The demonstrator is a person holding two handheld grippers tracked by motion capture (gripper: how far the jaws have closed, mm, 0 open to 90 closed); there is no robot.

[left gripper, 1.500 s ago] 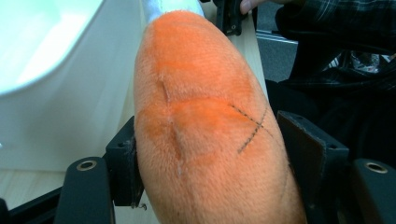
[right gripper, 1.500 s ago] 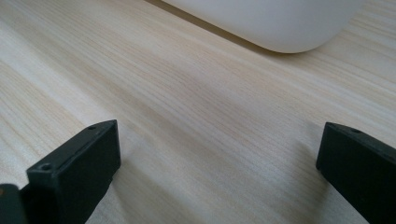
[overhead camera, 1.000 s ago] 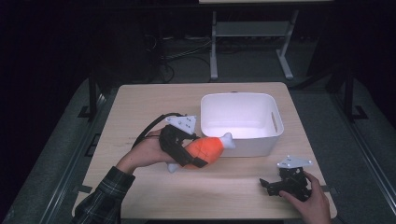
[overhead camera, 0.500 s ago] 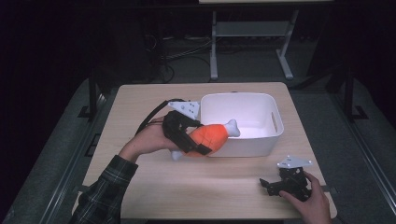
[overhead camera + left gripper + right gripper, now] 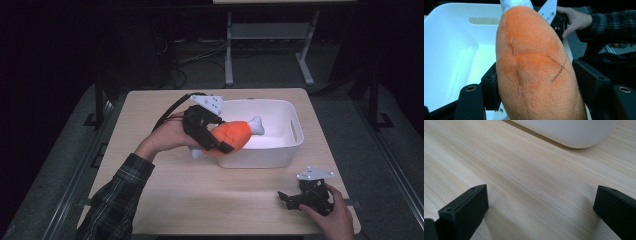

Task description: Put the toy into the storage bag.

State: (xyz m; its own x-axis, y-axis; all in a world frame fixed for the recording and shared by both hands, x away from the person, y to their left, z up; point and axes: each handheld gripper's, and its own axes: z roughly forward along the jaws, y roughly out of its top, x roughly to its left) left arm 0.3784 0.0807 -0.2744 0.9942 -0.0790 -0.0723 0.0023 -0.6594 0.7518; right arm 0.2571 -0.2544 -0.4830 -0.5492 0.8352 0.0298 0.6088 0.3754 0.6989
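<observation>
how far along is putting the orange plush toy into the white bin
Done: the left gripper is clamped on the orange plush toy, lifted off the table. In hand: the toy hangs across the white bin rim, white tip inside. Left: lower and release. The right gripper rests open.

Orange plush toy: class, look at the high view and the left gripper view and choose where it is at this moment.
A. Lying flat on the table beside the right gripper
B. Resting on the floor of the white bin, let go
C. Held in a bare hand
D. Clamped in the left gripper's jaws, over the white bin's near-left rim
D: in the left gripper view the left gripper has a black jaw pressed against each side of the orange plush toy, and the high view shows the toy over the rim of the white bin.
</observation>
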